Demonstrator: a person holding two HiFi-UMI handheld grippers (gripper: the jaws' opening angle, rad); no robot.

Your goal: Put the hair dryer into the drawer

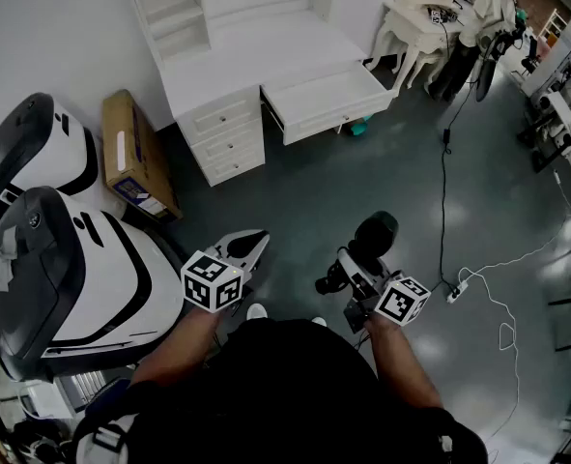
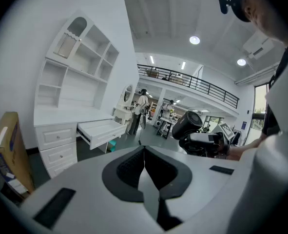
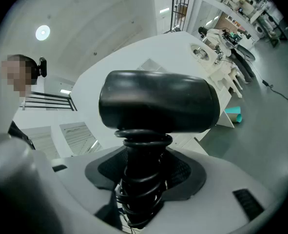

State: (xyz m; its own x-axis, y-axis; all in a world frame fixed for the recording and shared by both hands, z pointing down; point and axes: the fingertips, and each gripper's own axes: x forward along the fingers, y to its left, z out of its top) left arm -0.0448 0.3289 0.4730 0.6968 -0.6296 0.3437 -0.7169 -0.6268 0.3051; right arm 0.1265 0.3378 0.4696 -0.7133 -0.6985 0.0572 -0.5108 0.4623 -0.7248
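A black hair dryer [image 1: 373,234] with its cord coiled round the handle is clamped in my right gripper [image 1: 355,276], held above the grey floor. In the right gripper view the hair dryer [image 3: 158,101] stands upright, its handle pressed between the pads of my right gripper [image 3: 141,182]. My left gripper [image 1: 257,241] floats beside it, shut and empty; in its own view the left gripper [image 2: 144,154] has its pads meeting. The white desk's wide drawer [image 1: 328,100] stands pulled out ahead, and the left gripper view shows the drawer [image 2: 102,130] and the hair dryer [image 2: 189,124].
A cardboard box [image 1: 135,167] leans by the desk's stack of small drawers [image 1: 227,135]. Large white-and-black machines [image 1: 58,259] fill the left. A cable and power strip [image 1: 456,293] lie on the floor at right. White chairs [image 1: 415,32] stand at the back.
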